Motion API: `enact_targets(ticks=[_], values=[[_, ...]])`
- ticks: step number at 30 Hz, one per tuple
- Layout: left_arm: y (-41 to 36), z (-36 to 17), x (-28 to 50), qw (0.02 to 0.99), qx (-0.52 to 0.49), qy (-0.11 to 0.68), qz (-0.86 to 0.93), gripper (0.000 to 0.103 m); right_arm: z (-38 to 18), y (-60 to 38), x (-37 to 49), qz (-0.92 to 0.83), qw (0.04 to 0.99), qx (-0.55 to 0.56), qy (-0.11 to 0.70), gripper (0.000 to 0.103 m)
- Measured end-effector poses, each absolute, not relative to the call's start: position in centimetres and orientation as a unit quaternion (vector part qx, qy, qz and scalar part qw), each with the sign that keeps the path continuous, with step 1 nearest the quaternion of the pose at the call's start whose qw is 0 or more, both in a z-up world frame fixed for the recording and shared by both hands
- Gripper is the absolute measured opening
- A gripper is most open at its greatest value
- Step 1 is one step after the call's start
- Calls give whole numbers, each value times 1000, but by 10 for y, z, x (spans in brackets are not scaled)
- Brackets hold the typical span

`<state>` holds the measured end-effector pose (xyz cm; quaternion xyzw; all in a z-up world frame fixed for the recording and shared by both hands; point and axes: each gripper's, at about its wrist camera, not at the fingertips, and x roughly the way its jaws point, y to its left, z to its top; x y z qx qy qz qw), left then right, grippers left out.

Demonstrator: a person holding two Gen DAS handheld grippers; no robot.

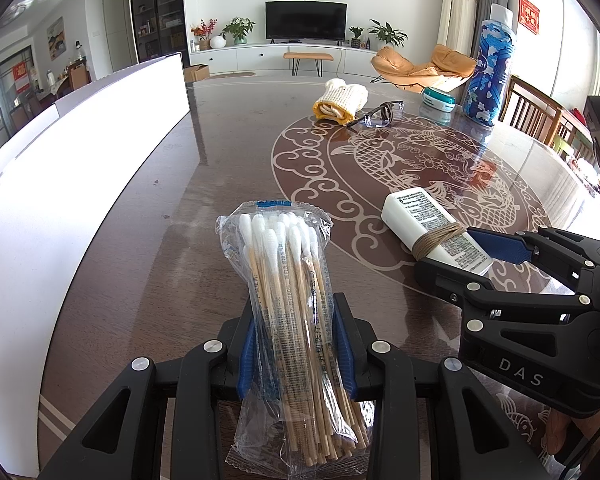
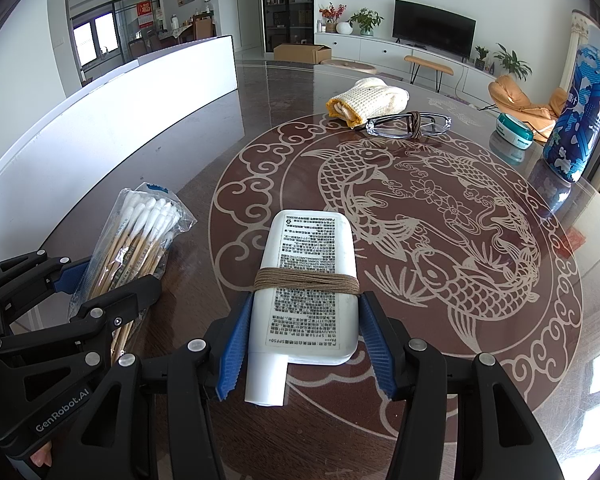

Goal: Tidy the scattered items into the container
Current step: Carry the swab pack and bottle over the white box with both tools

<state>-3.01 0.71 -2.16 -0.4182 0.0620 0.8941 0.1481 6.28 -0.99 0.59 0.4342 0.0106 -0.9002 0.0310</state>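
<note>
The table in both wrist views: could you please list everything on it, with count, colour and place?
Bag of cotton swabs: one, clear bag with white tips and tan sticks, near edge, between the left pads.
Lotion bottle: one, white with brown cord wound round it, on the table pattern, between the right pads.
Rolled cloth: one, cream and yellow, far side.
Glasses: one pair, clear frame, tied with brown cord, in front of the cloth.
Small case: one, teal and white, far right.
Tall bottle: one, blue patterned, upright, far right.
White container: one, left of the table.
Left gripper: black with blue pads, closed on the bag.
Right gripper: same colours, pads against the bottle.
</note>
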Motion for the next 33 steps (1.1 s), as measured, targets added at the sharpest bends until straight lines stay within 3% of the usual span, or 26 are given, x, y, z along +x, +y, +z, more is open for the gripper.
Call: enact_targets(ticks=[1,2,4,6,7,8,15,21,23,24,25,26,33], values=[[8,-22,-30,154,-420,65,892,43,6,-10,63,-900,31,434,10,54],[10,-22,-30,157,-424,71,889,61,6,-9,63,-900,32,434,9,54],[7,-21,-29,141,-437,77,885,71,6,-6,63,-901,37,433,-2,55],[-3,-19,-24,147,-443,67,882,73,7,5,65,-900,64,429,-38,66],[-8,-18,-20,152,-444,63,881,73,8,11,67,-898,74,431,-52,79],[-13,-17,-17,157,-444,62,880,73,9,17,70,-895,71,437,-57,85],[-18,-11,-21,195,-456,69,866,73,20,56,60,-854,97,502,-95,87],[5,-14,-43,193,-478,102,851,73,28,13,23,-819,119,562,0,87],[8,-16,-48,198,-485,103,846,70,24,-1,11,-805,121,580,27,86],[8,-16,-48,198,-486,106,845,53,23,-6,6,-801,119,586,37,83],[9,-15,-48,199,-484,115,844,38,20,-10,2,-795,120,593,45,70],[10,-14,-48,205,-483,118,843,30,16,-13,-1,-787,119,603,56,57],[-10,17,-36,206,-449,98,864,27,42,-7,10,-798,122,586,66,54]])
